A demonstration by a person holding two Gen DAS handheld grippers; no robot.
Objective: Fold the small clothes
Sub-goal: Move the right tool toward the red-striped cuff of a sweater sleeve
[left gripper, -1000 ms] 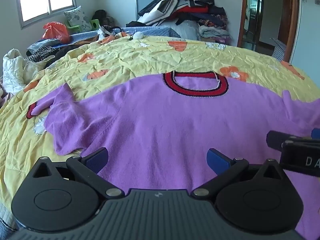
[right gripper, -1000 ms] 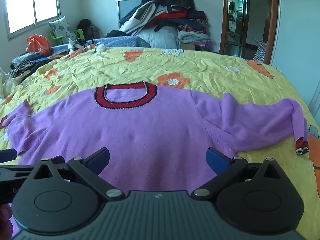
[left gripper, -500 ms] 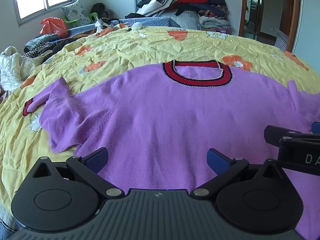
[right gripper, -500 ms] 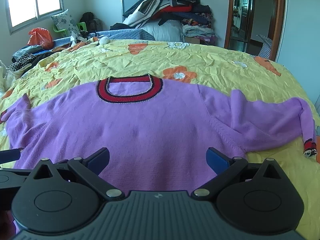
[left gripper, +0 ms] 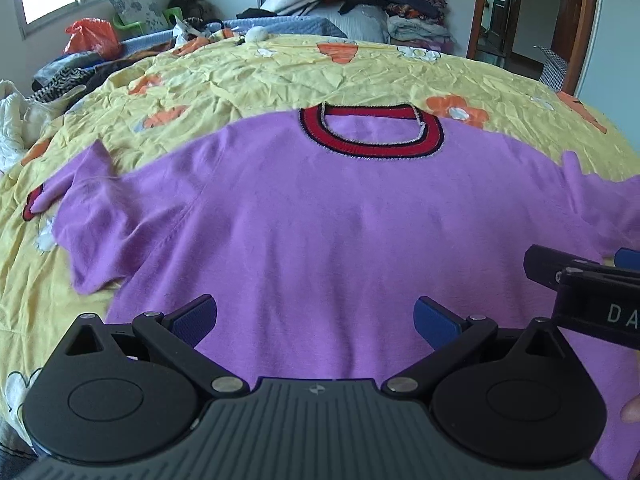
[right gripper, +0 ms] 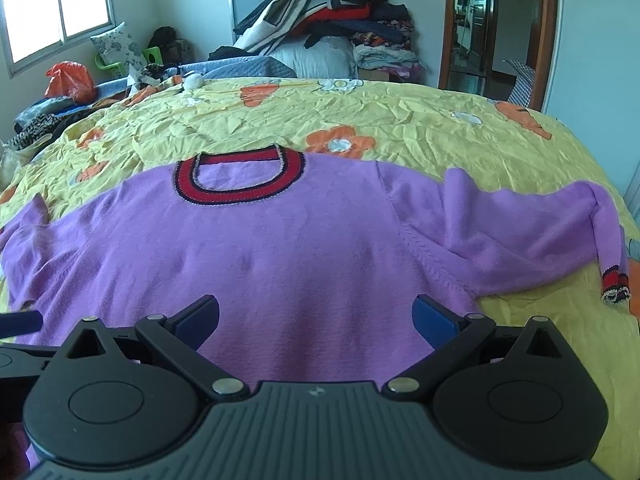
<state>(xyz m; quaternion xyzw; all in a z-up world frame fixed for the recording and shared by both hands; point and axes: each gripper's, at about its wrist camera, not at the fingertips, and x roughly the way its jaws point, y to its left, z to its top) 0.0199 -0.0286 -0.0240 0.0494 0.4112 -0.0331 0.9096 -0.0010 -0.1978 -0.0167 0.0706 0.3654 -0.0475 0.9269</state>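
A purple sweater (left gripper: 320,216) with a red and black collar (left gripper: 372,136) lies spread flat on the yellow flowered bedsheet (left gripper: 280,76). Its left sleeve (left gripper: 88,208) is bunched and folded. In the right wrist view the sweater (right gripper: 256,248) shows its right sleeve (right gripper: 528,232) stretched out, ending in a red and black cuff (right gripper: 616,284). My left gripper (left gripper: 316,316) is open and empty over the lower left body. My right gripper (right gripper: 316,316) is open and empty over the lower right body; it also shows at the right edge of the left wrist view (left gripper: 584,280).
A tall pile of clothes (right gripper: 332,12) stands against the far wall behind the bed. An orange bag (right gripper: 70,82) and more clothes lie at the far left under the window. A doorway (right gripper: 492,28) is at the back right.
Both grippers have moved slightly forward and lower over the sweater's body. Both stay open and the sweater has not moved.
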